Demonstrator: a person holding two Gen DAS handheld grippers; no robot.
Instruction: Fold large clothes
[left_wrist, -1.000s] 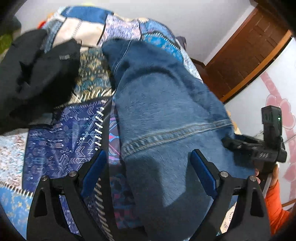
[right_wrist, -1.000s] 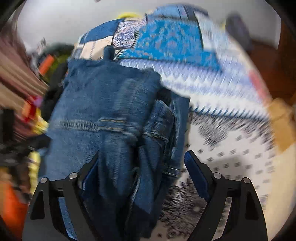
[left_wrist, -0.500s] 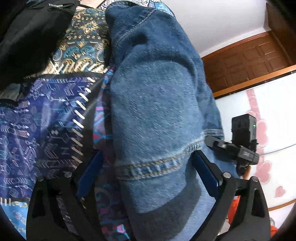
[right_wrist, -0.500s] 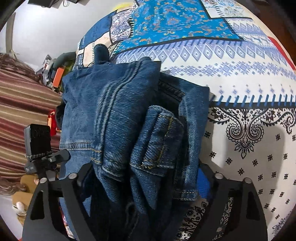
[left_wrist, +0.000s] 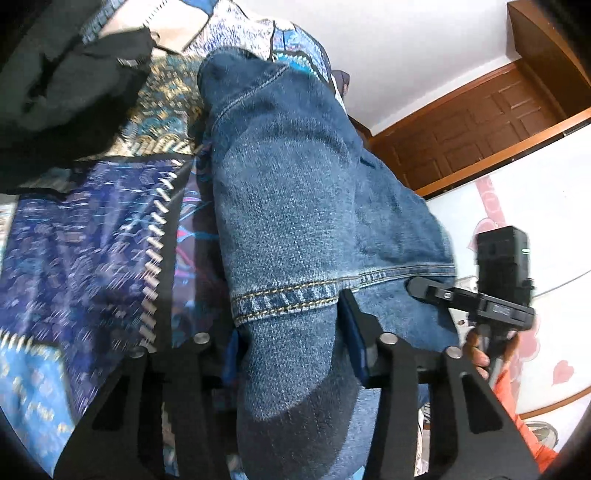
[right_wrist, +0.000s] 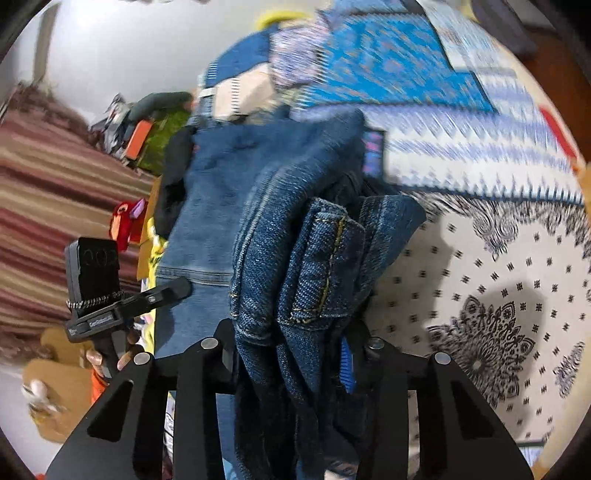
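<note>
Blue denim jeans (left_wrist: 295, 206) lie stretched along the patterned bedspread (left_wrist: 85, 251). My left gripper (left_wrist: 291, 347) is shut on the jeans just below a stitched seam at their near end. My right gripper (right_wrist: 290, 350) is shut on a bunched, folded end of the same jeans (right_wrist: 295, 258), with a hem and pocket edge showing between the fingers. Each gripper shows in the other's view: the right one (left_wrist: 480, 299) at the denim's right edge, the left one (right_wrist: 122, 302) at the left edge.
A black garment (left_wrist: 62, 96) lies on the bed to the far left of the jeans. A white bedspread panel with black print (right_wrist: 480, 295) lies right of the jeans. Clutter and a striped cloth (right_wrist: 44, 199) stand at the left. A brown wooden door (left_wrist: 480, 122) is behind.
Both grippers have closed from open onto the denim. The views have shifted and are blurred, and the jeans ends look lifted a little.
</note>
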